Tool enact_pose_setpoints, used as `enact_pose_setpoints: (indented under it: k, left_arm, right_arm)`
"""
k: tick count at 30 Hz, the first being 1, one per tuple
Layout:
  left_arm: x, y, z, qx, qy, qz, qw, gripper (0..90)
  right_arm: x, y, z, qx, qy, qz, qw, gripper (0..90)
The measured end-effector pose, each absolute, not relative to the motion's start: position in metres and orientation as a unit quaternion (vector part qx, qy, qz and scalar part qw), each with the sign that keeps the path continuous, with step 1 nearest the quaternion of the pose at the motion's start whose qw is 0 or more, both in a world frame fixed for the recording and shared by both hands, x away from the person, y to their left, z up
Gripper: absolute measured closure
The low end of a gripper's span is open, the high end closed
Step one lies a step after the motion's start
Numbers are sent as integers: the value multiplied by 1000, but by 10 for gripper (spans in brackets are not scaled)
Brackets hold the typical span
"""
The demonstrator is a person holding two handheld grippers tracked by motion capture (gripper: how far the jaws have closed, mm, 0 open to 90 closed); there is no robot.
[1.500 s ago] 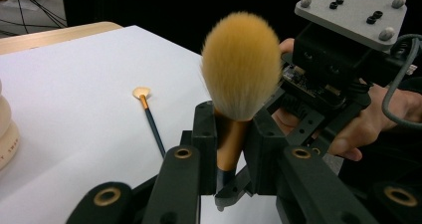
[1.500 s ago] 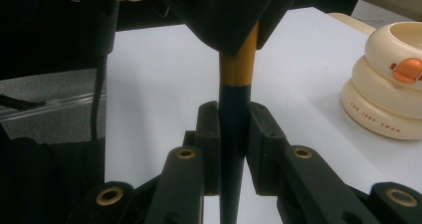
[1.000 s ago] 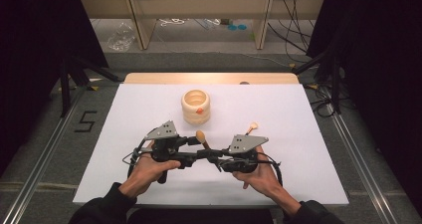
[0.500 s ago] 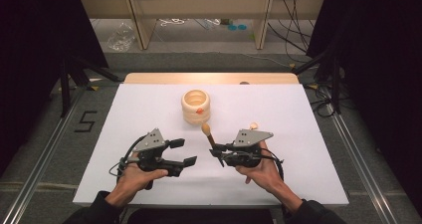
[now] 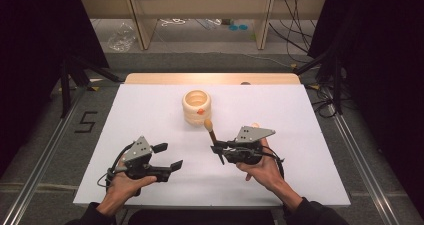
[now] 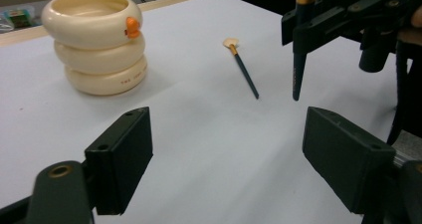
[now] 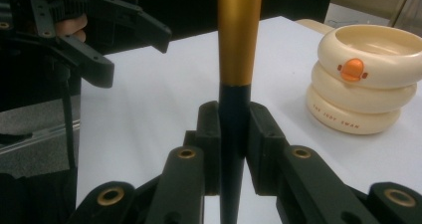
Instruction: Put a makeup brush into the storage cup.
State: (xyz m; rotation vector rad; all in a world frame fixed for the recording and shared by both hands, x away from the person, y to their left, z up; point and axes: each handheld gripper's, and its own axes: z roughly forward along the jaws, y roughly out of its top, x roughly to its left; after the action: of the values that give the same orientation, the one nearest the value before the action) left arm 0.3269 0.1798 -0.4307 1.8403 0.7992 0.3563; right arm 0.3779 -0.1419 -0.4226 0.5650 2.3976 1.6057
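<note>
Brush (image 7: 234, 99) clamped in the right claw (image 7: 234, 144) is the thing in hand: a slim makeup brush with a dark, near-black handle that tapers to a fine point, a gold metal sleeve above it, and a rounded peach-coloured tuft at the top. In the right gripper view the two black pads squeeze the dark handle just under the gold sleeve, and the brush stands nearly upright between them. In the high view the brush (image 5: 214, 139) leans a little, tuft up and toward the cream holder (image 5: 196, 106), with its pointed end hanging over the white worktop (image 5: 310, 180); whether the tip touches the surface cannot be told. The left gripper view shows that point (image 6: 297, 79) from the side, below the right claw (image 6: 318, 20).

The left claw (image 5: 167, 156) has just been opening and stands wide with nothing between its pads, low over the worktop and well apart from the brush.

The holder (image 6: 97, 42) is a stack of three cream rings with a small orange beak-like knob on the top ring and an open hollow centre. A second, smaller brush (image 6: 242, 67) with a dark handle and a pale fan-shaped tuft lies flat on the worktop beside it.
</note>
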Motion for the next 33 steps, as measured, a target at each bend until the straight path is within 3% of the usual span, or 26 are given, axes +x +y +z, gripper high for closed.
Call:
enact_pose_setpoints:
  k: [33]
  left_arm:
    - [314,187,-446,778,331,157,510,190]
  right_arm:
    - [430,-120,-391,207,791,562,123,782]
